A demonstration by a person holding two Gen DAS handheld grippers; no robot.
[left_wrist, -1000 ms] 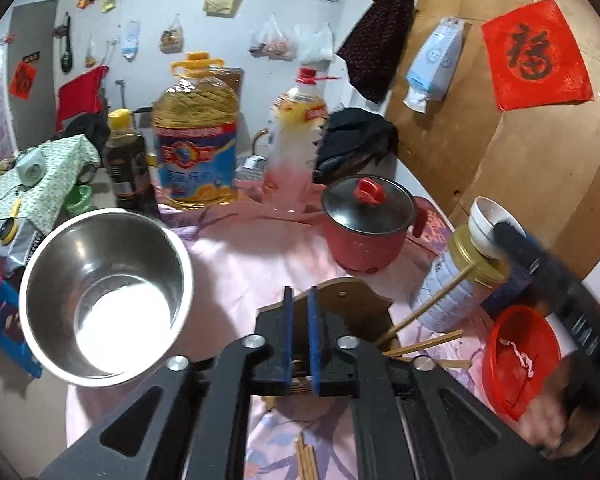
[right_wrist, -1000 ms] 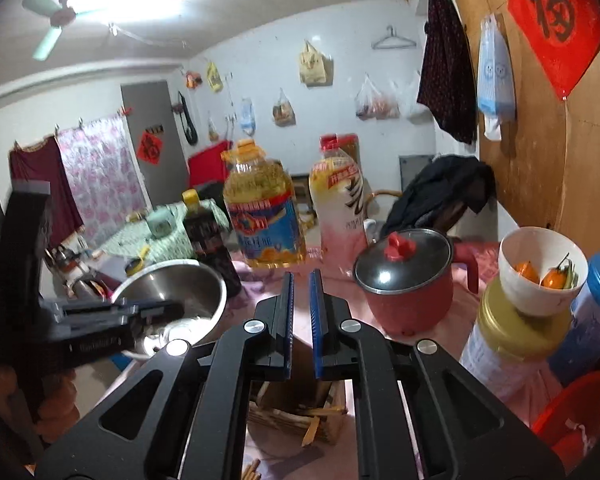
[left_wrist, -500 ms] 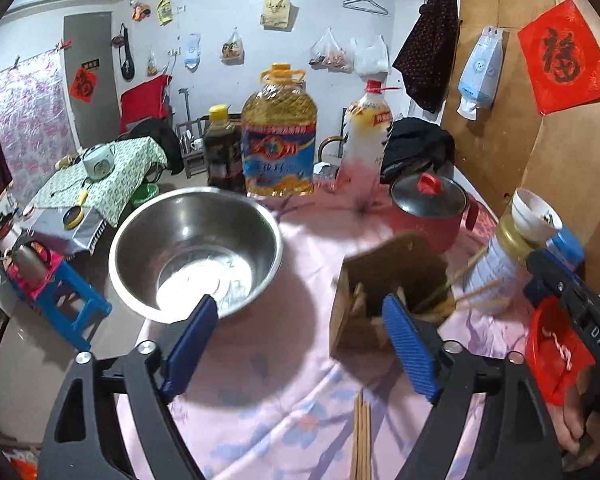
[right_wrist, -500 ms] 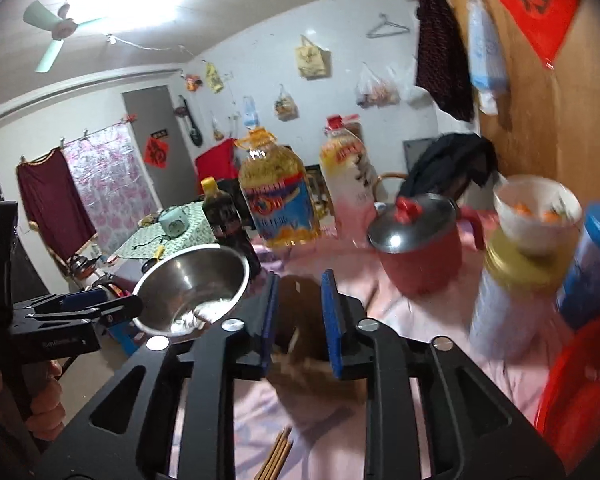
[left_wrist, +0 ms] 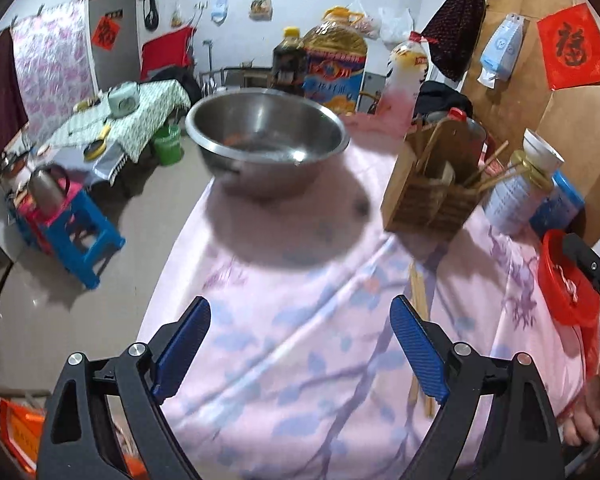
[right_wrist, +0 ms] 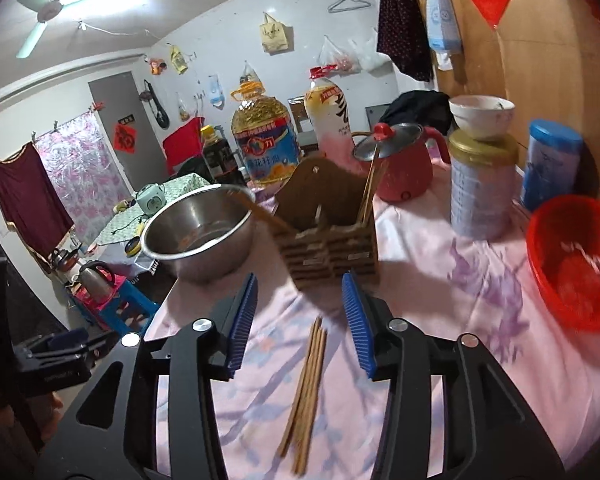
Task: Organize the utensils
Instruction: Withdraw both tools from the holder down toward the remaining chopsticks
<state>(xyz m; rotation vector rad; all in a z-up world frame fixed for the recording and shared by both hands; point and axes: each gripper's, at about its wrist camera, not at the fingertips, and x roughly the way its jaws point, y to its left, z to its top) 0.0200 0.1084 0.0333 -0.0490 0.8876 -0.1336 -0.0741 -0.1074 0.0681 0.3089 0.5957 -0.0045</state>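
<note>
Just in front of the wooden holder (right_wrist: 332, 236) lay light, stiff, slippery chopsticks (right_wrist: 308, 380), best pinched mid-length; both the right hand-held gripper (right_wrist: 300, 320) and the left hand-held gripper (left_wrist: 300, 348) had just been opening, empty.

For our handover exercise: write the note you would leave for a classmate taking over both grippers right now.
Left gripper: open, jaws just widened, nothing between them.
Right gripper: open, jaws just widened, empty, above the loose chopsticks.
Wooden utensil holder stands on the pink tablecloth, beside the steel bowl; a few chopsticks already lean in it.
Done: some chopsticks stowed.
Left: pick up the loose bundle lying on the cloth and put it into the holder.
</note>
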